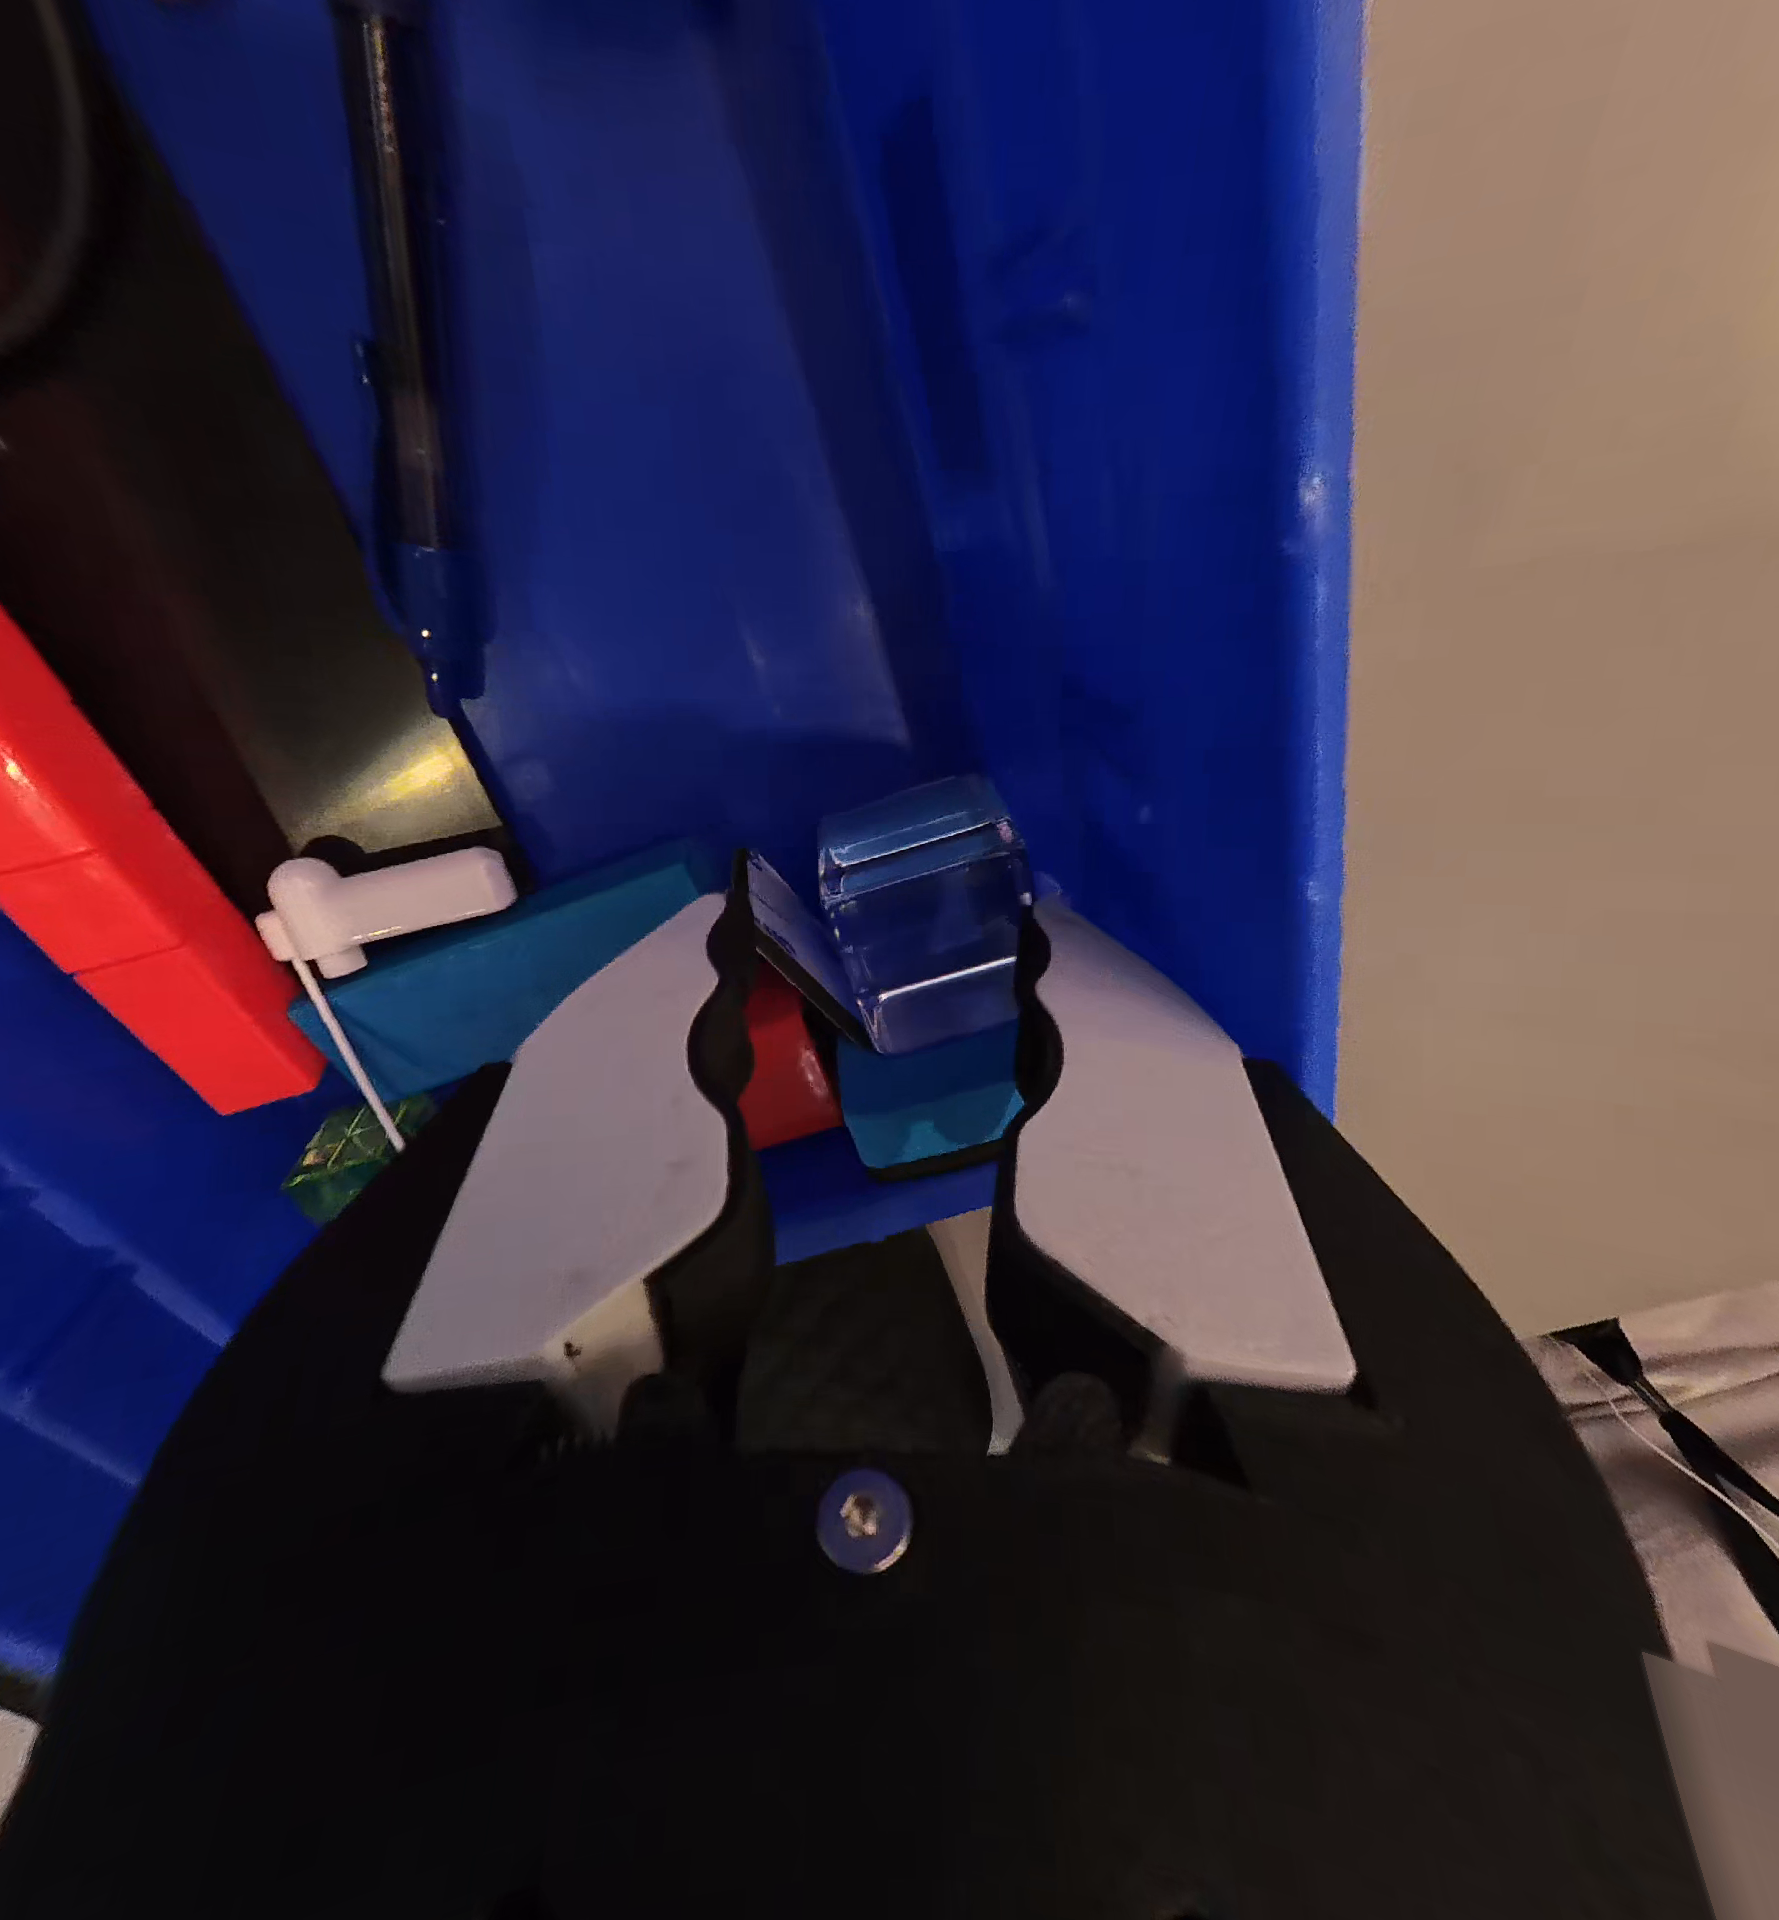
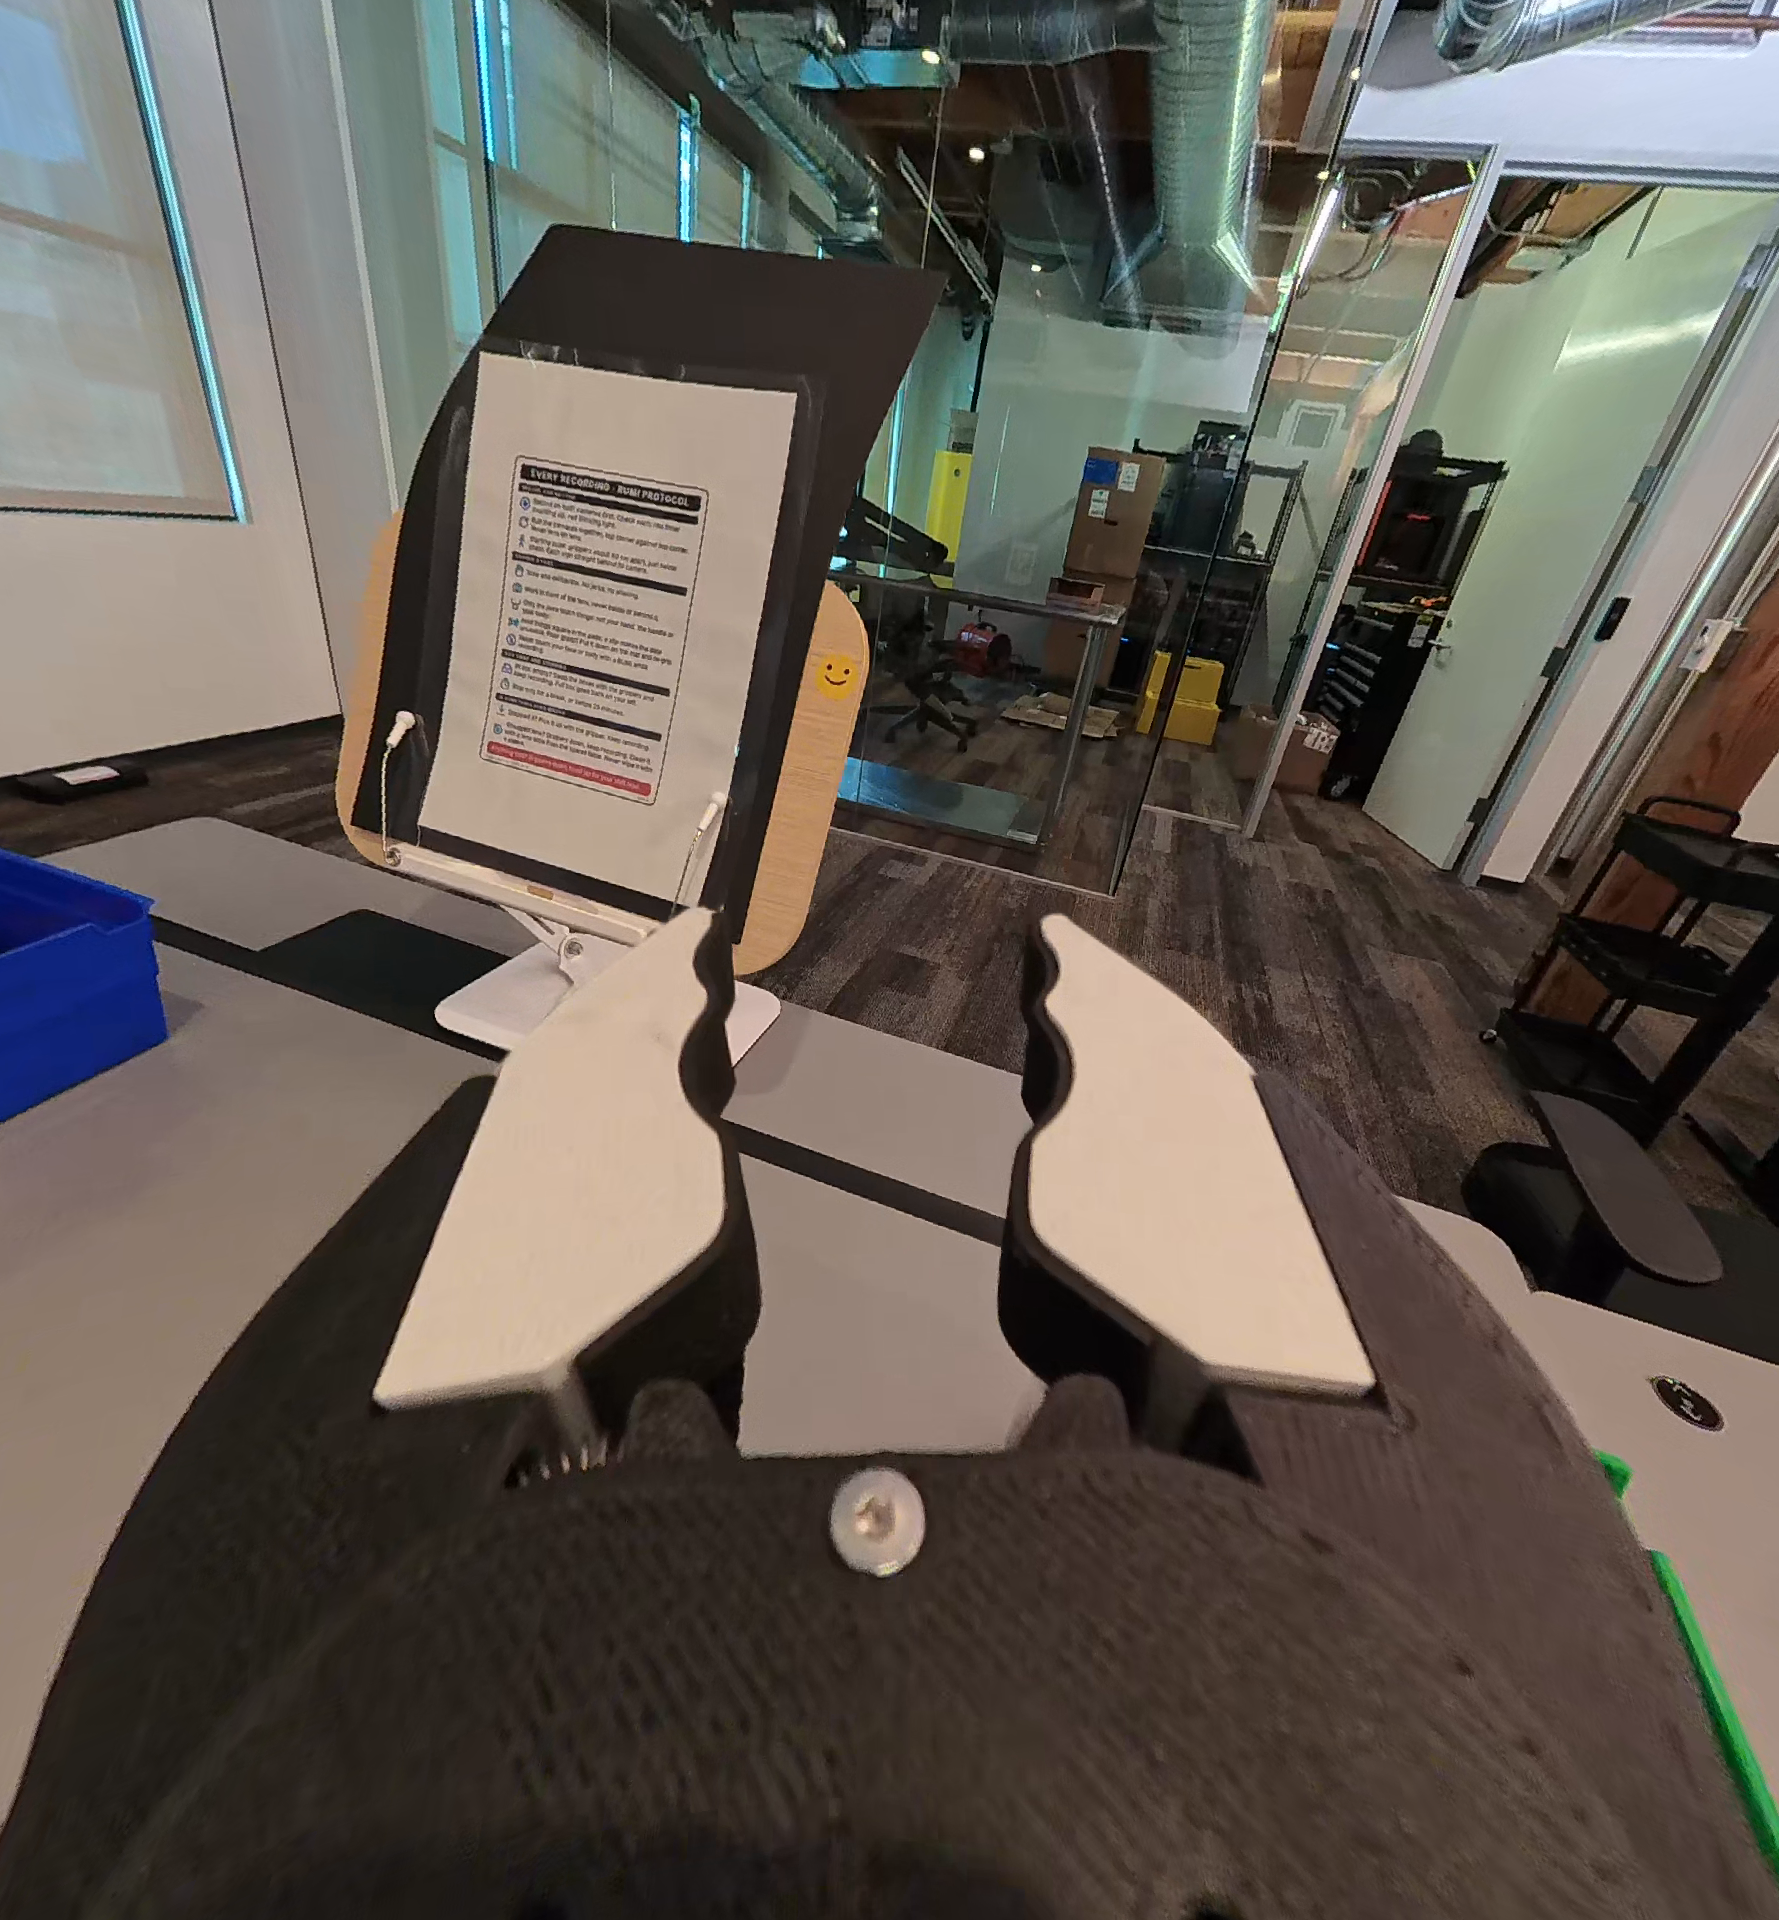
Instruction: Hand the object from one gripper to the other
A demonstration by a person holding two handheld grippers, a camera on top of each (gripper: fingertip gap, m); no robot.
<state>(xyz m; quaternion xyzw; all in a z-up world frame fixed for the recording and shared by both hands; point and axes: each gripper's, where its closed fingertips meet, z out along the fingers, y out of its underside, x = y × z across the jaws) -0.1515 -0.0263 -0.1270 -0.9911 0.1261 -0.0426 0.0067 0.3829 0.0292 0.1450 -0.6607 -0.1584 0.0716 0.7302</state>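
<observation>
The handover looks barely begun: nothing is lifted yet. On the left, the left claw (image 1: 880,935) reaches into the blue bin (image 1: 1155,416), its jaws spread around a clear block (image 1: 916,904) that lies tilted on other pieces between the fingertips, near or touching the right one; a grasp isn't evident. On the right, the right claw (image 2: 880,971) hangs released and empty above the table (image 2: 189,1195), waiting.

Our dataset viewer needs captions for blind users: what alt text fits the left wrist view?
The left hand-held gripper reaches into a blue bin, its fingers around a small clear block among blue and red pieces. A white clip and a pen lie nearby.
</observation>
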